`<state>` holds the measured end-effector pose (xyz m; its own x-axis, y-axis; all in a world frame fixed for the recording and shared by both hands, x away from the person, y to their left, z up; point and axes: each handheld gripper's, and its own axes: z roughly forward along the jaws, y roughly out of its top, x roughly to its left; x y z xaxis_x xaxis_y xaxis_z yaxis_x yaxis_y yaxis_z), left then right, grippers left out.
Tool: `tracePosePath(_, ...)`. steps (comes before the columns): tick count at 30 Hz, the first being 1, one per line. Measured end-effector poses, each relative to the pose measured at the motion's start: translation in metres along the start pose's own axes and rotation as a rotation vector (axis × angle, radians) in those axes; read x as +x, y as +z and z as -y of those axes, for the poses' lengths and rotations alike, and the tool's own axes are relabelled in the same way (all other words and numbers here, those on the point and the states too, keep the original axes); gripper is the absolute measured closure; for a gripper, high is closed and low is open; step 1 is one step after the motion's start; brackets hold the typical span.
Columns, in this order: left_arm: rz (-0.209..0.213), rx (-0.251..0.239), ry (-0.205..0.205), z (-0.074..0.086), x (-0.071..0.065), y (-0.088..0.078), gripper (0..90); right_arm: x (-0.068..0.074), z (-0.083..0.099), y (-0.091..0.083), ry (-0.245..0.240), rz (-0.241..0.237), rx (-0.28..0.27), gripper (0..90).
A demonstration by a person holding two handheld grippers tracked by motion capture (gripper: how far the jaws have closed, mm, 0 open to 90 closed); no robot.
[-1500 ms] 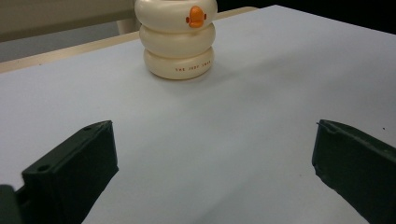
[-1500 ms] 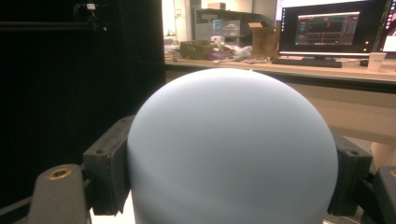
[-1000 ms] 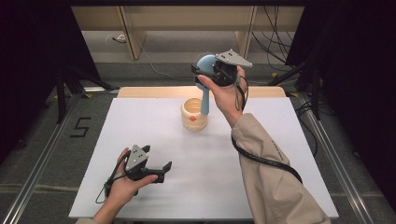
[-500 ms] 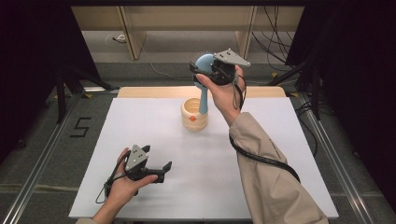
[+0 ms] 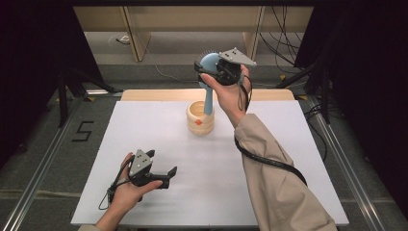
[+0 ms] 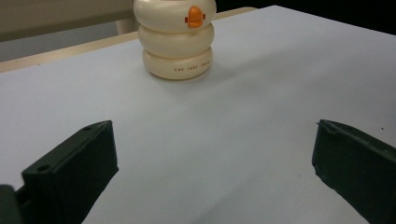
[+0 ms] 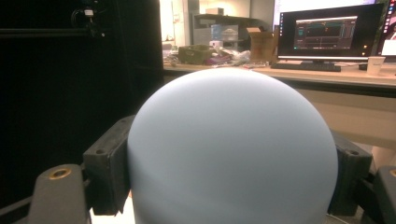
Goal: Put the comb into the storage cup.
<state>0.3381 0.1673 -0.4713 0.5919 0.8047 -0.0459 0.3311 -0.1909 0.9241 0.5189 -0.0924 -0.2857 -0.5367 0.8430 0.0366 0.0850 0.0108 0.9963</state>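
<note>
- Your right gripper (image 5: 208,72), at the upper centre of the high view, is clenched on the round head of a pale blue brush (image 5: 209,84); in the right gripper view that head (image 7: 233,149) swells up from the bottom of the frame with a black jaw pressed against each flank
- The brush hangs upright, its thin handle running straight down from the head, and its lower end sits at the mouth of the cream cup (image 5: 200,118); you cannot tell from above whether the tip touches the inside
- The cup stands in the upper middle of the white table (image 5: 288,187), near the far wooden edge, made of three stacked rings with a small orange mark on the side facing you
- Your left gripper (image 5: 168,174), at the lower left of the high view, rests low over the table with its jaws released and spread wide, nothing between them
- In the left gripper view the two black jaws stand at the lower left and lower right corners, bare white tabletop between them, and the cup (image 6: 177,42) stands at the top centre of that frame, well apart from them
- Your right sleeve (image 5: 279,187) runs from the lower right of the high view up toward the raised hand
</note>
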Motion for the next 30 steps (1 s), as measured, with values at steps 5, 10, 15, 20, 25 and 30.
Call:
tracePosePath(5,0.001,0.001,0.0,0.0,0.0,0.0,0.0,0.001,-0.001,0.002,-0.001,0.0,-0.004,21.5)
tracePosePath(10,0.001,-0.001,0.001,0.0,0.0,0.0,0.0,0.001,-0.001,0.006,0.002,0.003,-0.007,21.5)
tracePosePath(15,0.0,-0.001,0.0,0.0,0.0,0.0,0.0,0.001,-0.001,0.008,0.001,0.007,-0.007,21.5)
tracePosePath(20,0.001,0.0,0.0,0.0,0.0,0.0,0.0,0.0,0.0,0.011,-0.003,0.013,-0.008,21.4)
tracePosePath(25,0.001,0.001,0.0,0.0,0.0,0.0,0.0,-0.001,0.001,0.012,-0.001,0.017,-0.007,21.4)
tracePosePath(30,0.001,0.0,-0.001,0.0,0.0,0.0,0.0,0.0,0.003,0.013,-0.002,0.017,-0.008,21.5)
